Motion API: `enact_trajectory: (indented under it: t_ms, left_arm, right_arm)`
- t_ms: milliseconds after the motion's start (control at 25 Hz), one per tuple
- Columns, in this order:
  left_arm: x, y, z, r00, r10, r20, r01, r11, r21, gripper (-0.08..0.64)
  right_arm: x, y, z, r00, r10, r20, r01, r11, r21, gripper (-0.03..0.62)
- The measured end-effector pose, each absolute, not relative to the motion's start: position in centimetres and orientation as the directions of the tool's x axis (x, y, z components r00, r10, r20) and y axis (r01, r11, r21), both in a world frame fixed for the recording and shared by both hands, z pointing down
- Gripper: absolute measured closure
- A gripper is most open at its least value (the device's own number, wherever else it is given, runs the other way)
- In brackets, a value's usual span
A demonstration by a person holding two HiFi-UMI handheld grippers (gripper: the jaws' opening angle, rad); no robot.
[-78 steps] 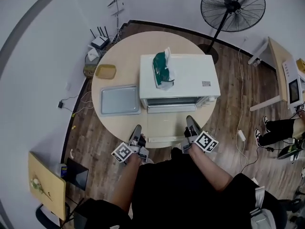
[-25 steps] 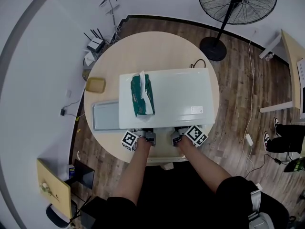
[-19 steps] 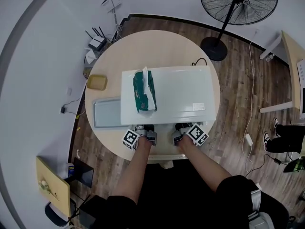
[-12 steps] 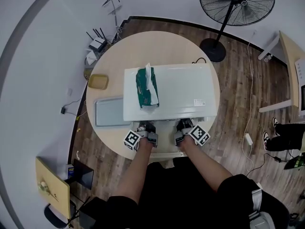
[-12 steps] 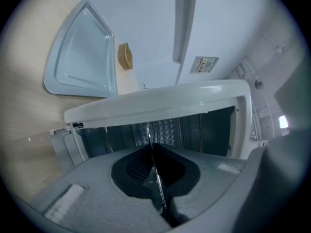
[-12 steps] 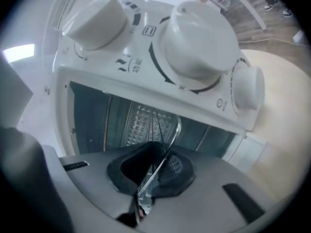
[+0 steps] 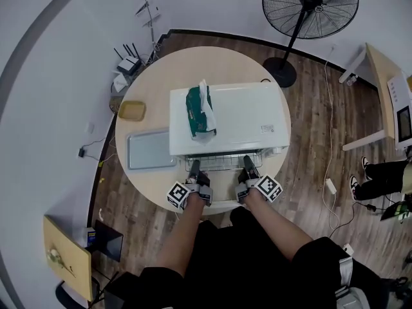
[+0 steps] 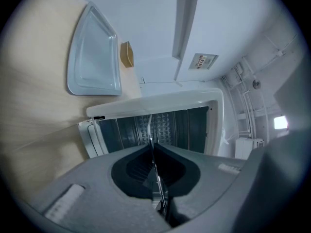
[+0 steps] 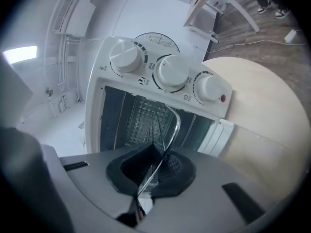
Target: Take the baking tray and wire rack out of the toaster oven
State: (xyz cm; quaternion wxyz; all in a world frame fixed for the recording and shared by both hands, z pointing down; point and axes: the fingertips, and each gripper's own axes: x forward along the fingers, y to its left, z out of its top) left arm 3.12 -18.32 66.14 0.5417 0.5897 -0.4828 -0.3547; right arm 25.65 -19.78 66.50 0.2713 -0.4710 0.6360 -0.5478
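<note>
Wire rack [image 7: 222, 163] slid outward, left tongs [image 7: 195, 167] and right tongs [image 7: 247, 163] gripping it (label [image 7: 266, 129] illegible)

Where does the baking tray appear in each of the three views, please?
Head view: the baking tray lies on the table, left of the toaster oven.
Left gripper view: upper left, beyond the oven's open front.
Right gripper view: not in it.
Shared landmark: the toaster oven, open-fronted in both gripper views.
</note>
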Motion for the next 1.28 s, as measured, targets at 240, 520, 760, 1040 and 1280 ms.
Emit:
enact_trajectory:
  t_ms: [240,520,760,1040,1280]
  left_arm:
    - [3.2,-16.0,65.5,0.296,-0.951,0.086,-0.136,0.048,0.990,0.541]
    - [3.6,-12.9,64.6,0.387,-0.919,0.070,-0.128,0.021,0.992,0.541]
    - [4.0,-9.9,63.6,0.458,-0.887,0.062,-0.162,-0.015,0.987,0.541]
    - [3.5,-7.4,63.1,0.515,-0.853,0.083,-0.188,-0.018,0.982,0.540]
    - [2.7,-5.1,62.8,0.553,-0.830,0.068,-0.189,-0.045,0.981,0.541]
  right_arm:
    - [25.7,-17.3,66.0,-0.398,-0.902,0.168,-0.313,-0.039,-0.949,0.591]
    - [25.8,-13.9,65.1,-0.378,-0.910,0.169,-0.322,-0.042,-0.946,0.591]
    - [26.0,-10.4,64.3,-0.371,-0.911,0.178,-0.359,-0.036,-0.933,0.591]
    - [25.5,-6.9,63.7,-0.317,-0.926,0.203,-0.387,-0.070,-0.919,0.591]
    - [24.4,-3.9,62.2,-0.322,-0.939,0.120,-0.414,0.025,-0.910,0.591]
